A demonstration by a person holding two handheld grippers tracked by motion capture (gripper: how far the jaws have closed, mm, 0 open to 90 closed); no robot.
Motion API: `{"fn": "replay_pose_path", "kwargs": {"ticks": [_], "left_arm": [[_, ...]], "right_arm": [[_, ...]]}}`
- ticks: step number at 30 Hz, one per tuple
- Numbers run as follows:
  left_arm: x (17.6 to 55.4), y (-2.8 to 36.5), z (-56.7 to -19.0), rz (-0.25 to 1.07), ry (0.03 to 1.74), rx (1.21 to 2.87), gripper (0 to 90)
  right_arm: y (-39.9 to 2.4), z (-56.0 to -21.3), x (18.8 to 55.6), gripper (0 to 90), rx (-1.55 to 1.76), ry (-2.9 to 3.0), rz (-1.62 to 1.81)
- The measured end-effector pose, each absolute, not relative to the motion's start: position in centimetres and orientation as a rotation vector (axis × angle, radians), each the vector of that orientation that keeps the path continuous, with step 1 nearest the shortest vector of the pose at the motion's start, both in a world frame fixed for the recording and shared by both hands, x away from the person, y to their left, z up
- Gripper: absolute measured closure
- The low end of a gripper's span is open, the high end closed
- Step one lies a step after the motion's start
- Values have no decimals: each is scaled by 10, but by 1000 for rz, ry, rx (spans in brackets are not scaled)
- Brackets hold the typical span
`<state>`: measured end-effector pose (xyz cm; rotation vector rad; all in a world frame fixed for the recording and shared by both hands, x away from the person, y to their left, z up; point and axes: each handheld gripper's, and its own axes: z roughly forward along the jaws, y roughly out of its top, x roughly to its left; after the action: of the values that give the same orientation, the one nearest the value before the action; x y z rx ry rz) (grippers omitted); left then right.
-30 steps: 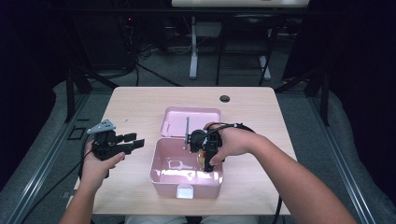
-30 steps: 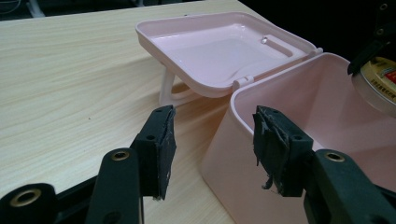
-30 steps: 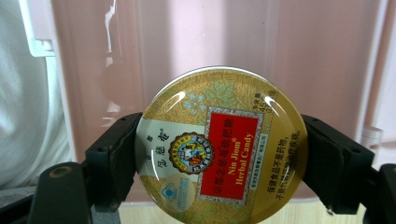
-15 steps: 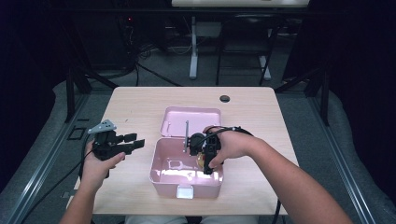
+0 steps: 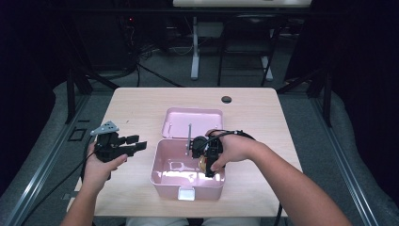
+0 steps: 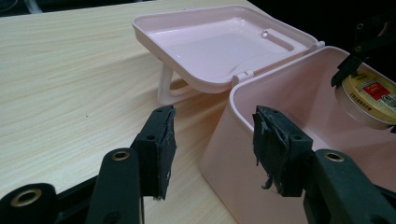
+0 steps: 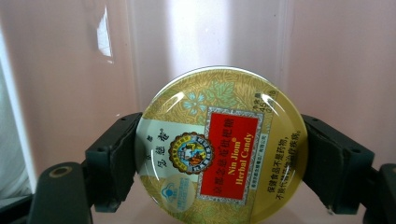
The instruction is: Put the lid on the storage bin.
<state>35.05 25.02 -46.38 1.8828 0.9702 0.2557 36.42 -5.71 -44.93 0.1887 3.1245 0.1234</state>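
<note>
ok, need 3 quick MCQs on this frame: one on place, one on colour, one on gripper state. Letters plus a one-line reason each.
1. Where is the herbal candy tin?
A. On the bare table
B. Held over the inside of the pink box
C. On the open lid

2. What colour is the panel behind the tin's "Herbal Candy" lettering?
A. Red
B. Blue
C. Black

3. How does the left gripper stand?
A. Shut on the lid
B. Shut on the tin
C. Open, holding nothing

Answers:
1 B: the right gripper holds the tin with pink walls behind it in the right gripper view.
2 A: a red rectangle carries the white words.
3 C: its jaws stand apart beside the box wall, with nothing between them.
</note>
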Motion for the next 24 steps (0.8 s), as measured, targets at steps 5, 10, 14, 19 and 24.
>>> {"fn": "replay_pose_path", "kwargs": {"ticks": [5, 10, 14, 19, 24], "left_arm": [[351, 249, -464, 257, 964, 1895, 490], [351, 247, -465, 250, 963, 1901, 491], [351, 247, -466, 251, 959, 1907, 491], [351, 246, -466, 250, 959, 1909, 491], [351, 246, -467, 249, 961, 1908, 491]], "right_arm": [[-57, -454, 365, 199, 199, 3133, 139], [-57, -460, 365, 200, 200, 3137, 108], [-58, -463, 365, 199, 202, 3143, 107], [-58, -465, 367, 200, 205, 3138, 100], [-55, -468, 367, 199, 195, 3139, 84]]}}
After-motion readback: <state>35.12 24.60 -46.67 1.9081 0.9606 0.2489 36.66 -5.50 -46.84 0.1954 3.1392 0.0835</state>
